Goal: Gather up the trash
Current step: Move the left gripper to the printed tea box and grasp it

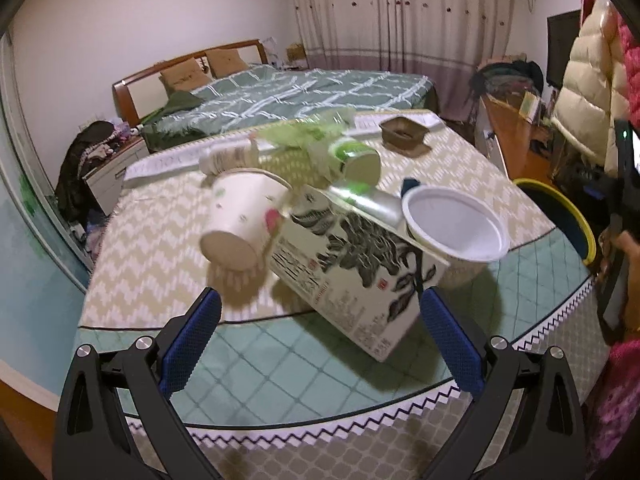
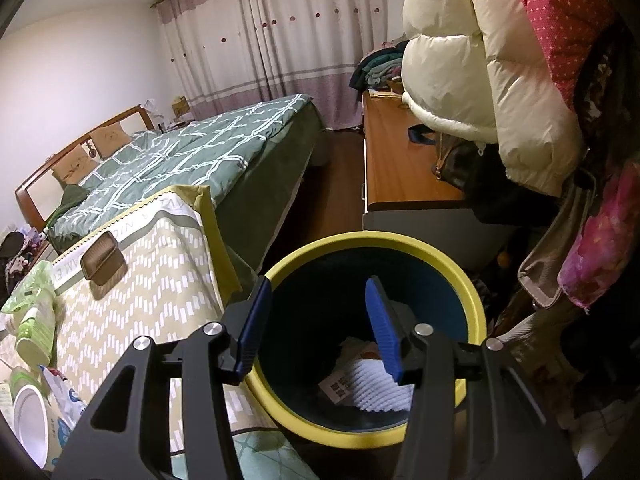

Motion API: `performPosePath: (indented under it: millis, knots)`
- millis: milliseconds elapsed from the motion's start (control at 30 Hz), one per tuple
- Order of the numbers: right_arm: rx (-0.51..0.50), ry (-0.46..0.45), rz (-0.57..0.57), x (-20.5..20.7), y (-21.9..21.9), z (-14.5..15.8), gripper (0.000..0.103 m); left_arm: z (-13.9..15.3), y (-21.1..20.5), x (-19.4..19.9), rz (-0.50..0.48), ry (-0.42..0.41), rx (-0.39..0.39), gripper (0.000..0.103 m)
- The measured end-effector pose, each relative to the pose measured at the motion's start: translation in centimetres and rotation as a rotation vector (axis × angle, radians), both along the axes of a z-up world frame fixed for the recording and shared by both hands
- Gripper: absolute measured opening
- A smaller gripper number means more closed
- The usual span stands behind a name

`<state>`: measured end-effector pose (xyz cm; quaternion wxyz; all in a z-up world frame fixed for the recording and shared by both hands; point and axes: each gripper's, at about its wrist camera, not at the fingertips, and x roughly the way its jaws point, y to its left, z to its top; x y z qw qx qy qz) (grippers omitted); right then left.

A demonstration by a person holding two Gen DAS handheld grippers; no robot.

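Left wrist: left gripper [image 1: 320, 336] jaws wide apart, nothing between the pads. Straight ahead of it, on the table [image 1: 132, 264], a printed carton [image 1: 352, 276] lies tilted, its near corner just past the fingertips. Ahead-left of the fingers: a white paper cup [image 1: 240, 224] on its side, base toward the camera, touching the carton. Ahead-right: a white plastic bowl [image 1: 456, 224] leaning on the carton's far end. Further ahead: a green-labelled cup [image 1: 352, 160] on its side and a crumpled green wrapper [image 1: 304, 132]; beyond, a brown tray [image 1: 404, 132]. Far right edge: a hand [image 1: 628, 252] on the other device, beside the bin rim [image 1: 560, 204].

Right wrist: right gripper [image 2: 316, 320] jaws parted, empty, hanging over the yellow-rimmed bin [image 2: 360, 436]. Directly below, between the fingers, trash [image 2: 372, 384] lies at the bin bottom: white ribbed item plus a printed card. Table edge sits left of the gripper.
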<state>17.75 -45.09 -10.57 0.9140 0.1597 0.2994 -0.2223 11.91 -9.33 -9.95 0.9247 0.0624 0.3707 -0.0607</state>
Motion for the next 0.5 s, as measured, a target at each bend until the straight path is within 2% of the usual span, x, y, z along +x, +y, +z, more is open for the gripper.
performPosePath:
  millis: [200,500]
  knots:
    - [-0.005,-0.001,0.003,0.1,0.2,0.0,0.05,-1.6,-1.6,1.0,-0.021,0.023,0.016,0.098]
    - [0.0,-0.003,0.006,0.2,0.2,0.1,0.051,-2.1,-1.5,1.6,-0.018,0.037,0.031,0.098]
